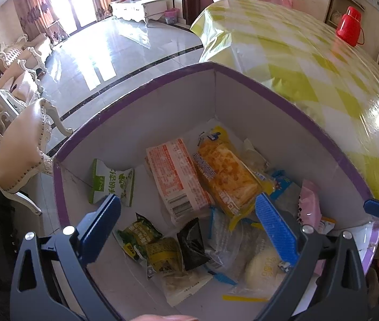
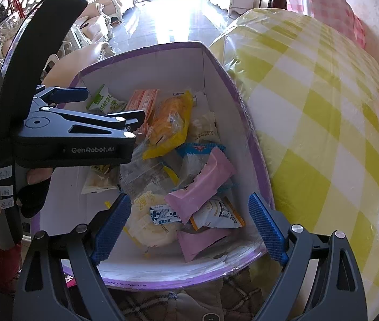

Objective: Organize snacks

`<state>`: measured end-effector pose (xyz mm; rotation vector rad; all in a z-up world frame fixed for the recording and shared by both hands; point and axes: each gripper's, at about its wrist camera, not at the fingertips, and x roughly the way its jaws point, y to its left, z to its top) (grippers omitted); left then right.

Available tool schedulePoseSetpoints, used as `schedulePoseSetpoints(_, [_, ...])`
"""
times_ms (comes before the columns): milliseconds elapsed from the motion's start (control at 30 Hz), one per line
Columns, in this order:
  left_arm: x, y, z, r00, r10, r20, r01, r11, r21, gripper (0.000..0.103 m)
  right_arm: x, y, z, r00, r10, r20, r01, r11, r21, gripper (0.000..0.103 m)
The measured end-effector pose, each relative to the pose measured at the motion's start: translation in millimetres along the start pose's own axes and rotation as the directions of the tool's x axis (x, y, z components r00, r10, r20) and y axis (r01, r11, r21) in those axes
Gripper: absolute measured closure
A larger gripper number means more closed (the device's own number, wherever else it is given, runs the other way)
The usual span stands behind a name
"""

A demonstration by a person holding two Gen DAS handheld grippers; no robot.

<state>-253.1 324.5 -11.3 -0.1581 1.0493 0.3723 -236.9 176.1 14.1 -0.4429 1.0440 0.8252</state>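
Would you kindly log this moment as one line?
left hand-held gripper: open, empty | right hand-held gripper: open, empty | both above box | snacks inside

The box (image 1: 291,99) was white inside with a purple rim. The desk (image 1: 309,61) wore a yellow-green and white checked cover. Among the snacks lay a yellow packet (image 1: 229,176), an orange-and-white printed packet (image 1: 178,179), a green-and-white pouch (image 1: 111,184), a black sachet (image 1: 192,243) and a pink wrapper (image 2: 202,184). Each tool had blue ribbed pads (image 1: 277,230) on black arms. A red flask (image 1: 349,26) stood behind.
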Motion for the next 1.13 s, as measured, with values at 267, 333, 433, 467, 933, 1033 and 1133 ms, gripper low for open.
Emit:
schedulePoseSetpoints(267, [-0.3, -0.1, -0.2, 1.0, -0.001, -0.001, 0.001, 1.0, 0.004, 0.002, 2.2, -0.4, -2.7, 1.0, 0.003, -0.007, -0.003, 1.0, 0.002, 0.016])
schedulePoseSetpoints(333, [0.1, -0.8, 0.3, 1.0, 0.0, -0.002, 0.0, 1.0, 0.004, 0.002, 2.4, -0.1, -2.8, 1.0, 0.004, -0.007, -0.004, 1.0, 0.002, 0.016])
schedulePoseSetpoints(433, [0.7, -1.1, 0.6, 1.0, -0.001, -0.003, 0.001, 1.0, 0.005, 0.002, 2.1, -0.1, -2.5, 1.0, 0.003, -0.007, -0.003, 1.0, 0.003, 0.016])
schedulePoseSetpoints(467, [0.5, -0.7, 0.5, 1.0, -0.001, -0.003, 0.001, 1.0, 0.005, 0.002, 2.1, -0.1, -2.6, 1.0, 0.004, -0.007, -0.004, 1.0, 0.002, 0.016])
schedulePoseSetpoints(933, [1.5, -3.4, -0.1, 1.0, 0.004, 0.005, -0.004, 1.0, 0.022, 0.002, 1.8, -0.3, -3.0, 1.0, 0.005, -0.008, -0.005, 1.0, 0.002, 0.016])
schedulePoseSetpoints(1033, [4.0, -2.7, -0.6, 1.0, -0.002, -0.01, 0.002, 1.0, 0.023, 0.002, 1.4, -0.4, -4.4, 1.0, 0.006, -0.009, -0.006, 1.0, -0.001, 0.016])
schedulePoseSetpoints(1133, [3.5, -1.8, 0.0, 1.0, -0.004, -0.011, 0.004, 1.0, 0.02, 0.002, 0.5, -1.1, -4.9, 1.0, 0.008, -0.009, -0.008, 1.0, 0.0, 0.016])
